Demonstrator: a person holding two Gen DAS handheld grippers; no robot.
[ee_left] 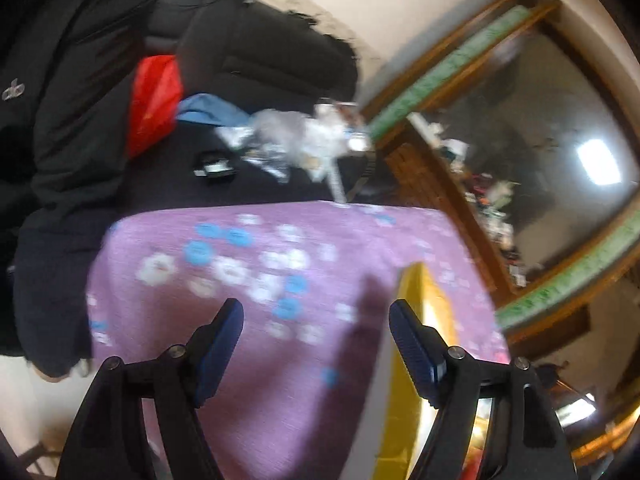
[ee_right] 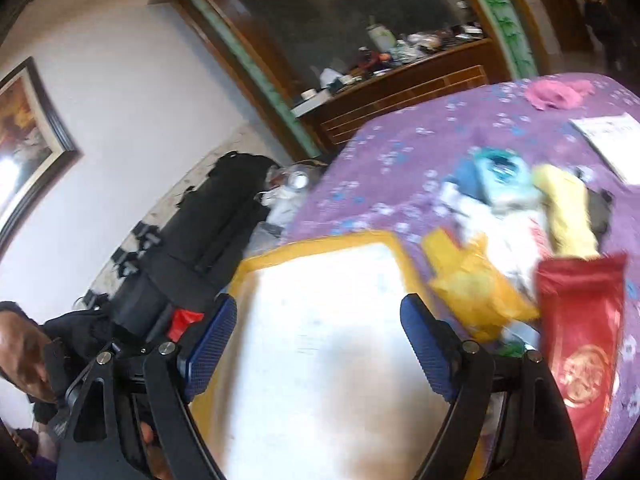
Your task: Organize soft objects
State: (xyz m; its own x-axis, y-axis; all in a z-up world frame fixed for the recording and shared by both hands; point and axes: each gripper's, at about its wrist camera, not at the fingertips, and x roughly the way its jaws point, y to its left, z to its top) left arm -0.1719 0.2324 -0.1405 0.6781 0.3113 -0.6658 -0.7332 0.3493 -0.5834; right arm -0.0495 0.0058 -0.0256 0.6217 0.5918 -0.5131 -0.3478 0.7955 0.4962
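Observation:
A pile of soft items lies on the purple flowered tablecloth [ee_right: 400,148] in the right wrist view: a yellow cloth [ee_right: 476,284], a pale yellow roll [ee_right: 568,208], a teal and white item [ee_right: 500,176], a red pouch [ee_right: 580,328], and a pink cloth [ee_right: 556,92] farther back. A yellow-rimmed white tray [ee_right: 332,340] sits left of the pile. My right gripper [ee_right: 316,328] is open and empty above the tray. My left gripper [ee_left: 316,340] is open and empty over the tablecloth [ee_left: 240,264], with the tray's yellow rim [ee_left: 412,320] beside its right finger.
Black clothing and a black chair [ee_left: 256,56] stand past the table's far edge, with a red bag [ee_left: 152,100] and crumpled clear plastic [ee_left: 296,136]. A wooden cabinet with a mirror [ee_right: 360,40] is behind. White paper [ee_right: 612,136] lies at the table's right.

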